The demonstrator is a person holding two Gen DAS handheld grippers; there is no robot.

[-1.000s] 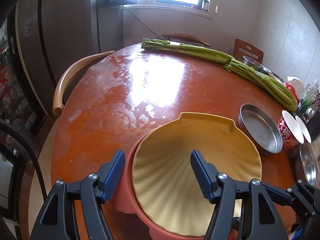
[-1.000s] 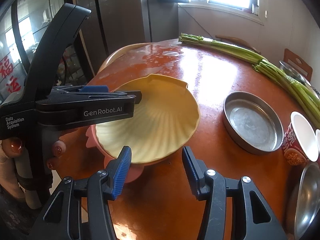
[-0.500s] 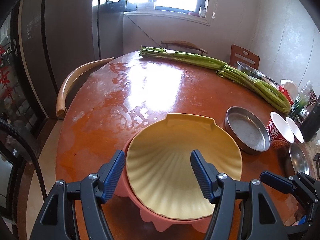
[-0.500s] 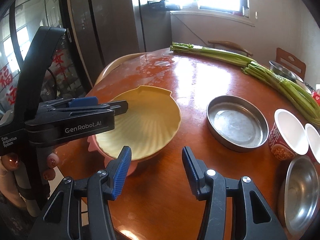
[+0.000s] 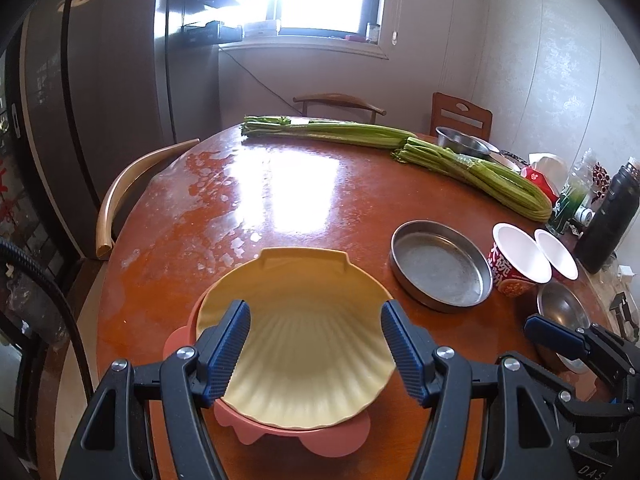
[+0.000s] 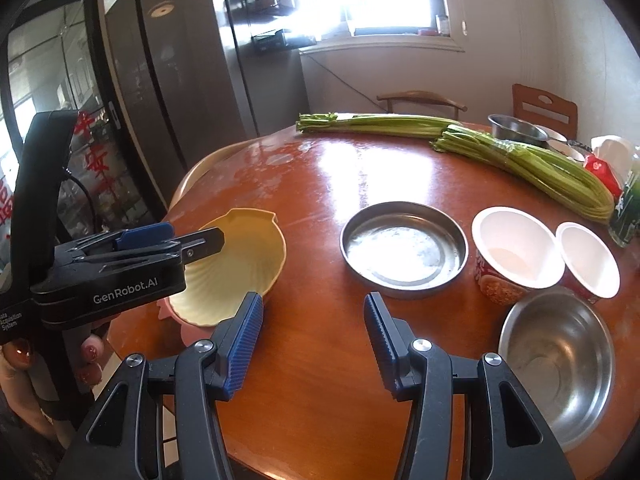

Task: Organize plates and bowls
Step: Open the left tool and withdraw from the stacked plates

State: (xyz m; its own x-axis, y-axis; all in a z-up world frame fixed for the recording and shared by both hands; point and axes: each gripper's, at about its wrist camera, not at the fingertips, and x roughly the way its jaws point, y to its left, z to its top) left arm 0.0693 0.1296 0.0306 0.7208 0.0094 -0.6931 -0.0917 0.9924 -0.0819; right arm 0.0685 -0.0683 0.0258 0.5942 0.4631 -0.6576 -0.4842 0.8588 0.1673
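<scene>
Looking along your left gripper [image 5: 316, 354], you have its blue pads spread apart over the ribbed yellow shell-shaped plate [image 5: 296, 356], gripping nothing. That plate sits nested in a pink scalloped plate [image 5: 280, 434], and both lie near the close edge of the glossy round wooden table [image 5: 280, 184]. Any drop of the jaws here would likely tip or skid the yellow plate, since it only rests loosely in the pink one. The flat round steel pan [image 5: 440, 266] stands just to the right, apart from the stack.

Turning to the right wrist view, your right gripper [image 6: 314, 342] also holds nothing, with bare tabletop between its pads. The round steel bowl [image 6: 558, 364] lies close by its right finger, and two white paper cups [image 6: 514, 246] crowd together just behind it. A careless reach for the bowl could knock those light cups over. The polished table looks slick, so steel may slide away from a one-sided push. Two bundles of green celery stalks [image 6: 520, 160] limit free space at the far side.
</scene>
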